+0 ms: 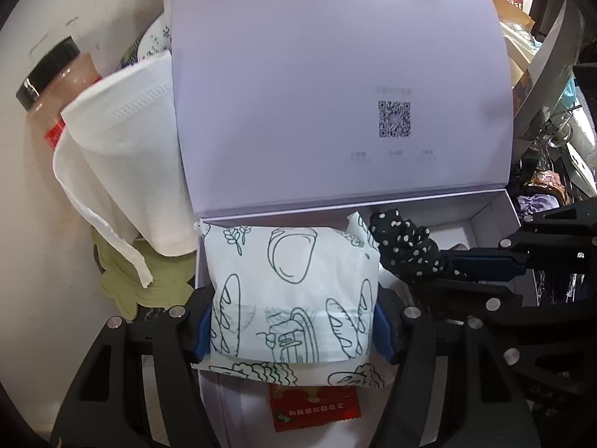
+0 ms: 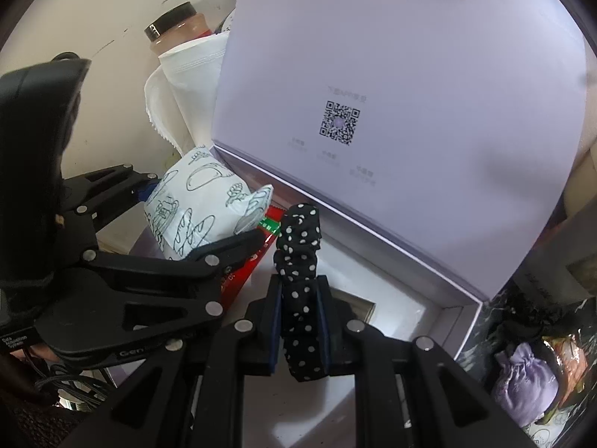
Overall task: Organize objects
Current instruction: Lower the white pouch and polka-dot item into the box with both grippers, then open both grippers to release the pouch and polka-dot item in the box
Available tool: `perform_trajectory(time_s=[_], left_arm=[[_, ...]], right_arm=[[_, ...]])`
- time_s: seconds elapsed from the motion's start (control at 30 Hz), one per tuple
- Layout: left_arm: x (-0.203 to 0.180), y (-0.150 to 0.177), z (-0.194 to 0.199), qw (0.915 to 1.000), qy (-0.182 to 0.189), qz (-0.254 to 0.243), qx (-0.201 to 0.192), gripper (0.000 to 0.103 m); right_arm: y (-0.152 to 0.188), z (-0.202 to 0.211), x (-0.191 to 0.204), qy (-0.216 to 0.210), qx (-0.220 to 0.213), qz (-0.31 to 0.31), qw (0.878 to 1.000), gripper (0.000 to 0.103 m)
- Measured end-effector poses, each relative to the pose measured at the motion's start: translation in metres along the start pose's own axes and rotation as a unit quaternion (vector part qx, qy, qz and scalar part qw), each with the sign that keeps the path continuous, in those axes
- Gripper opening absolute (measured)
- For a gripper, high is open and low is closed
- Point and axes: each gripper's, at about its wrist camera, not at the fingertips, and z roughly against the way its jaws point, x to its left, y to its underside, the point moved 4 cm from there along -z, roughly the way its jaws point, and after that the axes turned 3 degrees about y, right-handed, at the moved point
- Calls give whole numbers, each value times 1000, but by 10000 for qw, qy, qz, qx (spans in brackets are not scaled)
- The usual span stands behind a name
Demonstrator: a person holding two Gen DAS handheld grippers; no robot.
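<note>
Both grippers loaded | L gripper fingers clamp soft printed packet | R gripper fingers pinch crinkly polka-dot scrunchie

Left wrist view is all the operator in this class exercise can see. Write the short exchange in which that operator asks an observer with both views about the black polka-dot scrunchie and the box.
Operator: Do the right tongs really hold the scrunchie?
Observer: Yes. The right tongs are shut on the polka-dot scrunchie, pinched between both pads, its top standing upright.
Operator: What lies under it?
Observer: A bare white inset tray with a square recess in the open box.
Operator: Anything past the box's right wall?
Observer: A lilac drawstring pouch lies outside it.
</note>
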Motion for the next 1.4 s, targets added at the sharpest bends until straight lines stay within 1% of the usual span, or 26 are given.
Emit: perform_trajectory(time_s=[0.17, 0.3, 0.37, 0.47, 0.63, 0.8, 0.93, 0.97, 1.03, 1.07, 1.13, 1.2, 1.27, 1.4], left_arm=[[-6, -1, -10, 9999, -62, -24, 81, 67], [-14, -3, -19, 9997, -148, -75, 177, 69], [-17, -3, -21, 9996, -149, -29, 225, 70], [-20, -5, -23, 9997, -121, 17, 231, 72], [-30, -9, -22, 9996, -227, 4, 174, 73], [-33, -15, -19, 9992, -394, 37, 43, 75], [-39, -24, -12, 9992, -330, 40, -214, 75], [-40, -25, -11, 9989, -393, 30, -256, 75], [-42, -29, -8, 9972, -636, -7, -394, 75], [-42, -30, -7, 9969, -666, 2, -423, 75], [-40, -32, -8, 9968, -667, 128, -413, 75], [-39, -32, -9, 9971, -590, 272, -403, 75], [-38, -32, -6, 9965, -564, 391, -469, 75], [-43, -33, -1, 9959, -598, 405, -541, 75]], right_arm=[[0, 1, -1, -18, 0, 13, 10000, 16], [-1, 2, -1, 71, 46, 79, 9999, 18], [-2, 3, -4, 187, 43, 85, 9998, 21], [0, 3, -9, 311, 85, 26, 9995, 31], [1, 8, -16, 363, 31, -64, 9993, 46], [0, 14, -13, 257, -44, -44, 9997, 46], [-1, 18, -11, 239, -103, -9, 9997, 46], [-2, 20, -11, 248, -119, -3, 9996, 46], [-2, 22, -12, 257, -141, -1, 9996, 46], [-2, 23, -12, 253, -153, -18, 9996, 46], [-2, 24, -13, 214, -150, -73, 9996, 46], [-2, 27, -14, 149, -164, -133, 9997, 46], [-2, 30, -13, 136, -192, -129, 9996, 46], [-2, 36, -11, 148, -222, -91, 9996, 46]])
